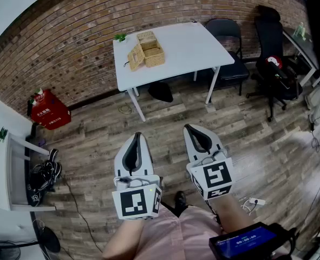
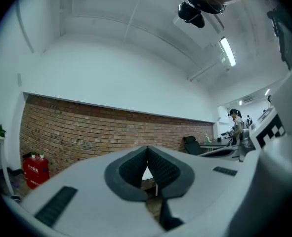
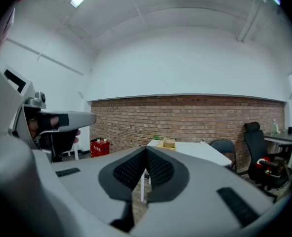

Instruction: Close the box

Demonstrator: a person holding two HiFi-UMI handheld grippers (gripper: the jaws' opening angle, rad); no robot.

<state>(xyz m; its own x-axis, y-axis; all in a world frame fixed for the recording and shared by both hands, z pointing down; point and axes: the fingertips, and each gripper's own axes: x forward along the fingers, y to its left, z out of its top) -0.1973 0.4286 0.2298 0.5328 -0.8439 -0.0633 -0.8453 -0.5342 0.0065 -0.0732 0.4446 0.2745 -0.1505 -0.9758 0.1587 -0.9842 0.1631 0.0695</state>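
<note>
A wicker box (image 1: 149,52) with its lid (image 1: 135,57) swung open to the left stands on the white table (image 1: 197,50) far ahead by the brick wall. The right gripper view shows the same box (image 3: 168,143) small on the table (image 3: 200,150). My left gripper (image 1: 137,136) and right gripper (image 1: 188,128) are held side by side over the wooden floor, well short of the table. Both are shut with nothing between the jaws. In their own views the left gripper (image 2: 147,148) and right gripper (image 3: 146,149) show pads pressed together.
A red canister (image 1: 49,111) stands by the wall at left, near a white shelf (image 1: 19,169) with dark gear. Black chairs (image 1: 273,58) and a desk stand at right. A dark bag (image 1: 161,91) lies under the table. Cables and a power strip (image 1: 254,202) lie on the floor.
</note>
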